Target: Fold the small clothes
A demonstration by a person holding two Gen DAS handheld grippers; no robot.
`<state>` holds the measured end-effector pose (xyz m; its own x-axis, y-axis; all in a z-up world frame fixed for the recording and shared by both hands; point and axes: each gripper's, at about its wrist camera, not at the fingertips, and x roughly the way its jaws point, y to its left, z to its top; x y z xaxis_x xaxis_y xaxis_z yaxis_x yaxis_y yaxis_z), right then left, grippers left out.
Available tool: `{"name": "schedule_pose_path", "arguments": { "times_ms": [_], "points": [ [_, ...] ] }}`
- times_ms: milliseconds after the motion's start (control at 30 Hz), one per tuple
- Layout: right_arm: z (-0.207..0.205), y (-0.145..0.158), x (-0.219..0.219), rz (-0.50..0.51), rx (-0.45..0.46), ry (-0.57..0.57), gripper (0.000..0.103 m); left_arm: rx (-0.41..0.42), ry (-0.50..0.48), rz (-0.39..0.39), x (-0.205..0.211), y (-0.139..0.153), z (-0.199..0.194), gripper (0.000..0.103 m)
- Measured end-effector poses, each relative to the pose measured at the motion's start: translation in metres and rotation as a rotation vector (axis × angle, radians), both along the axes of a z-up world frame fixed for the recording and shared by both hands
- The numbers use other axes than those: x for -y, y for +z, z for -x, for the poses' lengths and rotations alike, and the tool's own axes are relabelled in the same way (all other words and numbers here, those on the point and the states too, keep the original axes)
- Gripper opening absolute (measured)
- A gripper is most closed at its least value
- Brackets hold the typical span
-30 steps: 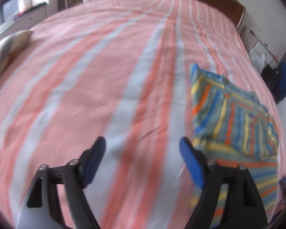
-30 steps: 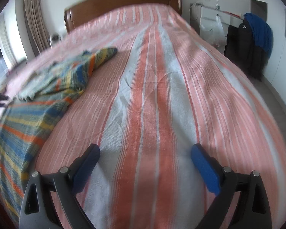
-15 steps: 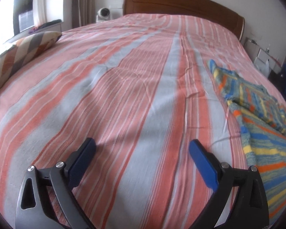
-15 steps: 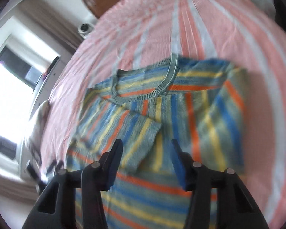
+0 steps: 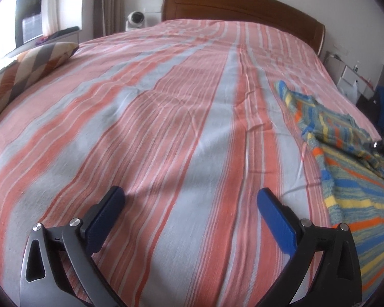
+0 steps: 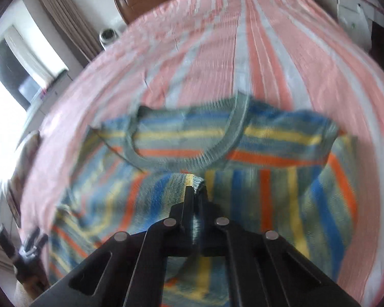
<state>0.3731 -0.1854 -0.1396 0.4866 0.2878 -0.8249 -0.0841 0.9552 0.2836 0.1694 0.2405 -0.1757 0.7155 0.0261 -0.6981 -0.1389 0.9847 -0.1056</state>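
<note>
Striped sweater point(image 6: 268, 186) lies flat on the bed's striped bedspread point(image 6: 256, 58), neckline on the far side of your right gripper point(image 6: 195, 190). That gripper's jaws are pinched tight on a raised fold of the knit — a sleeve cuff, by the look of it. Your left gripper point(image 5: 192, 204) hangs over bare bedspread, jaws spreading to their widest, nothing between them — the sweater sits off past its right jaw. A patterned pillow point(image 5: 25, 69) lies far beyond the left jaw.

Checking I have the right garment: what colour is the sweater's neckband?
Plain grey-green neckband on the striped sweater, clearest in the right wrist view.
</note>
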Motion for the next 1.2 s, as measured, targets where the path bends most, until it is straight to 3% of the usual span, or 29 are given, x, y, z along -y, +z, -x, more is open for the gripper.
{"name": "schedule_pose_path", "arguments": {
  "times_ms": [33,100,167,200,300,367,433,500,533,600,767,967,1067,1200],
  "points": [
    [-0.001,-0.008,0.0,0.008,-0.032,-0.002,0.009,0.0,0.0,0.0,0.0,0.0,0.0,0.102],
    [0.005,-0.01,0.002,0.02,-0.007,-0.01,0.017,0.0,0.0,-0.001,0.001,0.0,-0.001,0.102],
    [0.014,0.0,0.0,0.058,0.045,-0.014,0.05,0.0,0.0,-0.001,0.001,0.0,-0.001,0.102],
    [0.021,0.009,-0.003,0.084,0.087,-0.012,0.054,0.0,0.0,0.0,0.0,0.0,-0.001,0.102],
    [0.044,0.037,-0.021,0.122,0.197,0.083,0.054,0.0,0.0,0.001,0.0,0.0,-0.001,0.102],
    [0.055,0.041,-0.035,0.109,0.211,0.185,0.054,0.0,0.0,0.001,0.0,0.0,-0.001,0.102],
    [0.063,0.031,-0.052,0.105,0.164,0.293,0.054,0.001,-0.001,0.0,0.001,0.0,-0.001,0.102],
    [0.064,0.004,-0.062,0.148,0.05,0.341,0.054,0.002,-0.001,0.002,0.0,0.0,0.0,0.102],
    [0.065,-0.005,-0.064,0.178,0.023,0.343,0.054,0.002,-0.001,0.002,0.0,0.0,0.0,0.102],
    [0.073,-0.002,-0.066,0.211,0.072,0.337,0.054,0.005,-0.002,0.007,0.0,0.0,-0.001,0.102],
    [0.11,0.036,-0.042,0.146,0.129,0.287,0.06,0.005,-0.001,0.006,0.001,0.0,-0.002,0.102],
    [0.173,0.059,-0.012,0.237,0.208,0.288,0.068,0.004,-0.001,0.005,0.001,-0.001,-0.002,0.102],
    [0.211,0.057,0.023,0.298,0.237,0.219,0.068,0.001,0.0,0.001,0.001,-0.001,-0.002,0.102],
    [0.265,0.046,0.073,0.304,0.246,0.056,0.068,-0.006,0.004,-0.013,0.001,-0.001,-0.004,0.102]
  ]
}}
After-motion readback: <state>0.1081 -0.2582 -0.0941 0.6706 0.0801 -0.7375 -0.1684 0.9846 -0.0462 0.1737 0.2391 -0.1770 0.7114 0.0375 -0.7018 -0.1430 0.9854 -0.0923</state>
